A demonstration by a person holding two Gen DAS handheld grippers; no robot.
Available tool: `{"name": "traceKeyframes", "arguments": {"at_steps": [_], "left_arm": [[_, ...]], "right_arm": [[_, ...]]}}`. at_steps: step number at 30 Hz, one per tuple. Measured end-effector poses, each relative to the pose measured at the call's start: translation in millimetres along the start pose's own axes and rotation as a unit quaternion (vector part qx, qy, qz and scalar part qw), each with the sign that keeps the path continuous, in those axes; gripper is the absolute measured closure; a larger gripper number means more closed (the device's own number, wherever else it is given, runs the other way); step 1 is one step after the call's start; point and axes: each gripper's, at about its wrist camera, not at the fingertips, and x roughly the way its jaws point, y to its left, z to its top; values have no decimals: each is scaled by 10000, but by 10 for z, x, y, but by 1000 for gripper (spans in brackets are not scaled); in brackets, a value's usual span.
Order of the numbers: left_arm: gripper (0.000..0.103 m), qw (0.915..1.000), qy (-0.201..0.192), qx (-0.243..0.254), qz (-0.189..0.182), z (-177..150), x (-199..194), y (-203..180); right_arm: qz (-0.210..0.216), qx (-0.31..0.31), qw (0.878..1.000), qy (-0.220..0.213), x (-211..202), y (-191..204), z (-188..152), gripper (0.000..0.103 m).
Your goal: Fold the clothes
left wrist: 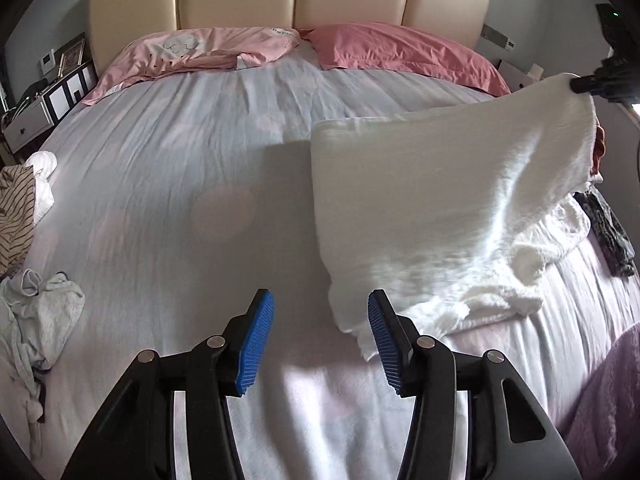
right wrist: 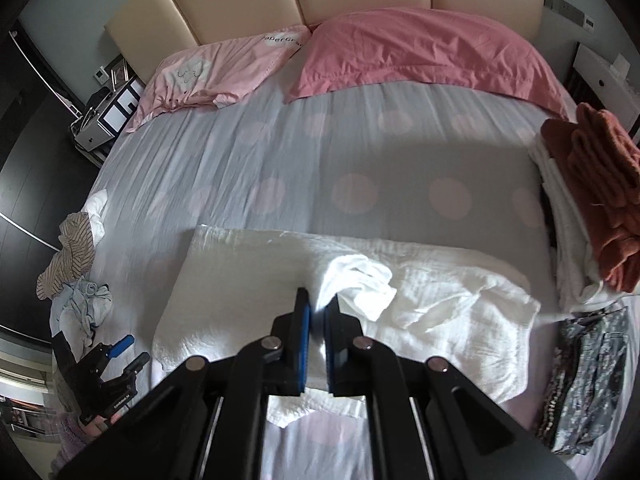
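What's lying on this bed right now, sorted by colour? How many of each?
Pink pillows: 2, pale and deeper pink
White cloth in the right gripper: 1
Rust-red folded item: 1
Striped garment: 1
Pale grey garment: 1
Dark patterned garment: 1
Total: 7

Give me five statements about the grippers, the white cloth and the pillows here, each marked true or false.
1. The right gripper is shut on the white cloth. True.
2. The left gripper grips the cloth. False: it is open, holding nothing.
3. Both pillows are white. False: the pale pink pillow and the darker pink pillow are pink.
4. A rust-coloured towel tops a folded stack. True.
5. The striped garment lies folded flat. False: it is crumpled.
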Motion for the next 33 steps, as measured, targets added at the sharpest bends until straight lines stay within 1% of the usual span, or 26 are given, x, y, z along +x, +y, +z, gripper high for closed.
{"name": "traceKeyframes", "arguments": {"at_steps": [5, 9, 12, 14, 17, 21, 22, 23, 25, 26, 29, 30, 33], "left_arm": [[52, 9999, -31, 129, -96, 262, 58, -291], [52, 9998, -24, 182, -98, 450, 227, -527], [52, 9999, 79, 93, -91, 523, 411, -672], [52, 9998, 194, 56, -6, 538, 544, -747], [52, 9991, 419, 9, 96, 522, 725, -809], [52, 9974, 710, -58, 103, 458, 927, -809], [52, 9969, 779, -97, 76, 440, 969, -806], [52, 9963, 848, -135, 67, 432, 1009, -799], [52, 9953, 951, -175, 81, 427, 1074, -794], [52, 9949, 982, -192, 98, 425, 1093, -790], [52, 9942, 1044, -255, 110, 417, 1125, -791], [52, 9940, 1061, -255, 123, 413, 1132, -797], [52, 9933, 1106, -253, 201, 402, 1137, -824]], "right_arm": [[-433, 114, 9990, -2, -333, -416, -41, 97], [-761, 413, 9962, 120, -339, -909, -148, 97], [-907, 668, 9933, 243, -168, -1319, -196, 97], [-884, 867, 9917, 360, 36, -1579, -231, 97], [-960, 1086, 9879, 544, 374, -1891, -304, 97], [-766, 1235, 9870, 679, 738, -2144, -401, 97], [-719, 1240, 9874, 665, 749, -2177, -433, 97], [-677, 1228, 9881, 628, 720, -2195, -469, 93], [-594, 1206, 9894, 554, 662, -2232, -541, 93], [-552, 1194, 9900, 516, 634, -2251, -577, 91], [-426, 1160, 9915, 405, 547, -2306, -685, 75], [-384, 1148, 9920, 367, 518, -2325, -721, 72], [-258, 1113, 9931, 256, 431, -2380, -829, 67]]}}
